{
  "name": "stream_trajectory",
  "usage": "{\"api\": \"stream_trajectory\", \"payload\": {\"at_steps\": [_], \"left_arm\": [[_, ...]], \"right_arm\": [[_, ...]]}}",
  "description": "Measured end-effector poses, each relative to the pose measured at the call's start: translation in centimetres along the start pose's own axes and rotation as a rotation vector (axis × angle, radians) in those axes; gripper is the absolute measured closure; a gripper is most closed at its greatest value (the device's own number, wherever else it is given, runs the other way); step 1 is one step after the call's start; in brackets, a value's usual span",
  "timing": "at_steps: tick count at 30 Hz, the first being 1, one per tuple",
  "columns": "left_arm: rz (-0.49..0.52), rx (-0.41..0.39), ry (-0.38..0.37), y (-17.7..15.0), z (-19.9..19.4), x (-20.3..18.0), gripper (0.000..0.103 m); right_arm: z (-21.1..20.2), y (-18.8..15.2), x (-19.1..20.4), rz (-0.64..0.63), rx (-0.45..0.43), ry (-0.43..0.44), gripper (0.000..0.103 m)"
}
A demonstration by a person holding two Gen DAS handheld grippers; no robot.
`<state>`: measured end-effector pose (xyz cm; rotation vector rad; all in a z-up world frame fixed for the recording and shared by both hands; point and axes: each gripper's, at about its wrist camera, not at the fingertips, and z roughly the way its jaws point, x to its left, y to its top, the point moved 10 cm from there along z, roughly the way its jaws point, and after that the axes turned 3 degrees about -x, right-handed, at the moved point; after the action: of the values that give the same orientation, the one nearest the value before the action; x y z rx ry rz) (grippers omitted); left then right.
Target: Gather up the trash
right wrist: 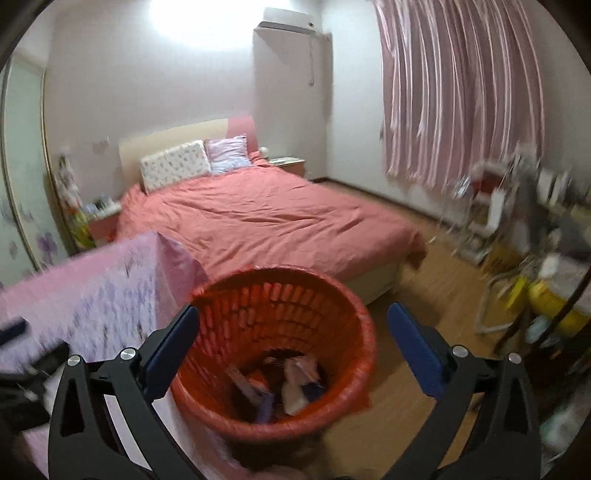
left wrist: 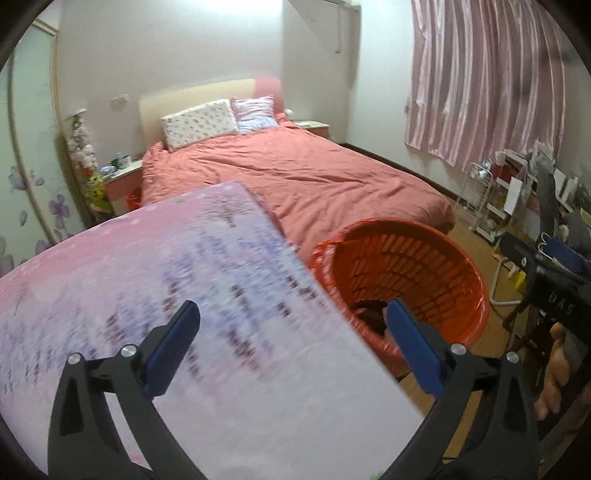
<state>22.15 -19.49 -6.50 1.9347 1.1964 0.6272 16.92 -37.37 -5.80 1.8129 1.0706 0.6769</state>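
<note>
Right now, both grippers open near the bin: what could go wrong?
1. The red bin stands close against the pink-covered table; a sideways bump from the right gripper could tip it and spill the wrappers inside.
2. The left gripper hovers over the tablecloth's edge; shutting low might snag the cloth.
3. Both views are motion-blurred, so aim is uncertain.

Dim, pinkish indoor light. In the right wrist view a ceiling lamp [right wrist: 195,18] glares white near the top. Both fisheye views bend straight lines and darken at the corners. Motion blur smears the pink tabletop [left wrist: 184,295] print and the shelves [right wrist: 517,206].
</note>
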Motion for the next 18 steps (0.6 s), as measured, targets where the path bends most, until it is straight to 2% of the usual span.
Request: {"api": "stream_trajectory", "payload": {"at_steps": [2, 4, 11, 18], "left_arm": [[-0.013, -0.023, 0.022, -0.6, -2.1, 1.4, 0.004], [-0.029, -0.046, 0.057, -1.8, -4.4, 2.9, 0.004], [-0.075, -0.124, 0.195, -5.8, -11.4, 7.1, 0.004], [-0.135, -0.136, 0.245, -9.8, -15.3, 9.7, 0.004]], "right_arm": [[-2.3, -0.5, 1.2, -0.050, -0.015, 0.008, 0.002], [-4.4, -0.8, 2.6, -0.065, -0.033, 0.067, 0.002], [-11.6, -2.2, 5.7, -0.048, -0.130, 0.159, 0.002], [-13.2, -3.6, 7.1, -0.027, -0.153, 0.113, 0.002]]}}
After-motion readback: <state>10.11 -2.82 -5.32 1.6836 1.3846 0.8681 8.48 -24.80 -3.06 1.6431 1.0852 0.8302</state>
